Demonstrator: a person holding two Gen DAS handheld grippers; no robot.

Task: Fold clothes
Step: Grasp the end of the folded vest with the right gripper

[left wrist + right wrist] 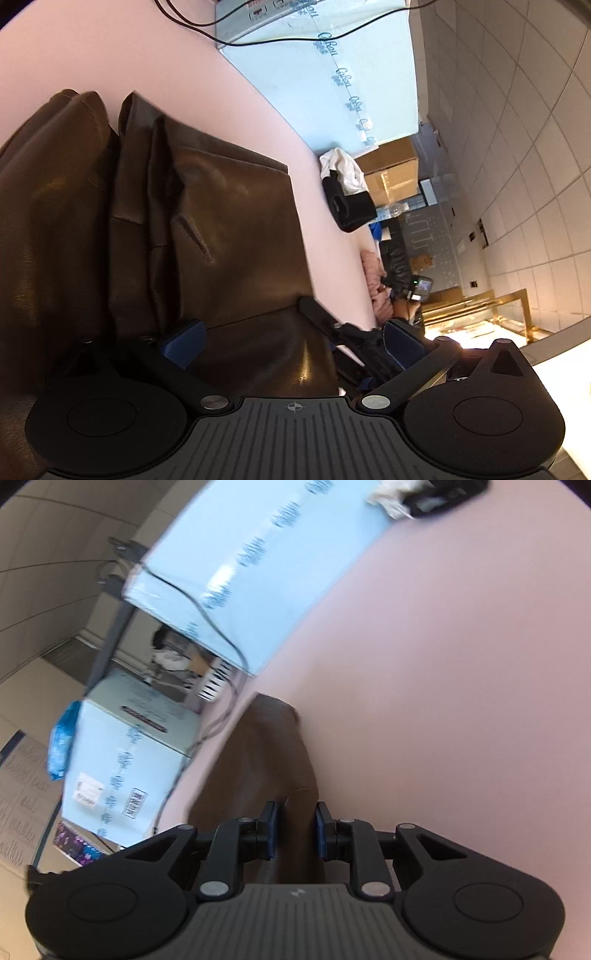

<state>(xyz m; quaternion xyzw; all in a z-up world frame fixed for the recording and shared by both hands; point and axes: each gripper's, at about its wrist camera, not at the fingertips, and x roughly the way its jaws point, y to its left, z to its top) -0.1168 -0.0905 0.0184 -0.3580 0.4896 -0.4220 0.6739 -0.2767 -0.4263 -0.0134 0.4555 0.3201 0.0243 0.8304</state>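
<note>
One brown leather-like garment lies on the pink table, already bunched into several thick, glossy layers, with a rounded hump at its far side and a flatter panel toward the table's middle. In the right wrist view a narrow strip of the same garment runs forward from between the fingers of the right gripper, which are drawn in narrow and pinch that strip. The left gripper stands with its blue pads wide apart, one pad over the garment's near edge and the other out past it; nothing is clamped between them, though whether the pad touches the leather cannot be told.

The chief risk seems to be slip: the material looks slick and stiff, and the right gripper holds only a thin fold, so a quick pull could draw it out of the pads. The stacked layers may also spring apart, since stiff leather resists a crease. If the left gripper closes where it is, it may catch several layers at once and drag the whole pile. Farther out, a black cable crosses the light blue box, and a black and white bundle sits near the table edge, both within a swinging sleeve's reach
</note>
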